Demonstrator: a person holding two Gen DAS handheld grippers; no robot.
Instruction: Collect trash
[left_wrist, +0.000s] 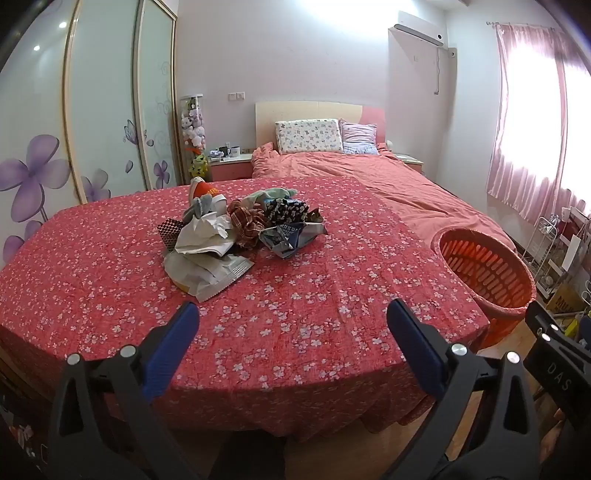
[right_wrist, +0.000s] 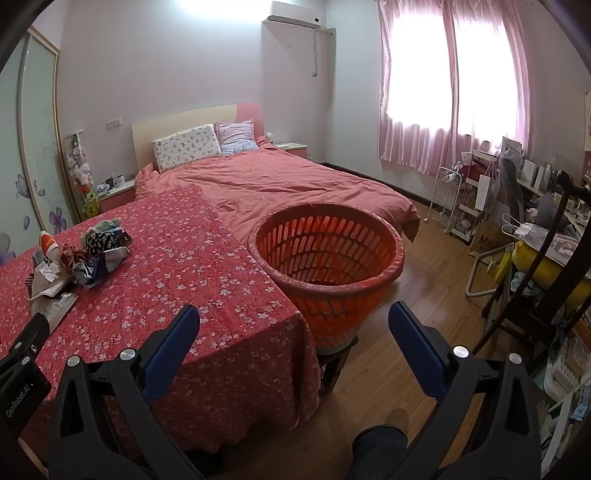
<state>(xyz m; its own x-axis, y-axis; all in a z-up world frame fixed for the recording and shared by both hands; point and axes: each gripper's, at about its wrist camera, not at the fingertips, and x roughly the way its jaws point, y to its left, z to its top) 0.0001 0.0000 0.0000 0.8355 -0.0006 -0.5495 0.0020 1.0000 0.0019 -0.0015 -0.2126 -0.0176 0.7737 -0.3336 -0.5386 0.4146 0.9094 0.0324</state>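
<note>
While your left gripper (left_wrist: 293, 314) hangs released above the flowered bedspread (left_wrist: 314, 295), nothing sits between its blue pads. The trash pile (left_wrist: 236, 229) of crumpled wrappers and paper lies on the bed at eleven o'clock from it, well apart. Your right gripper (right_wrist: 294, 314) is released too, holding nothing. The orange basket (right_wrist: 369, 284) stands just beside the bed's edge at twelve o'clock from it, near the pads.
</note>
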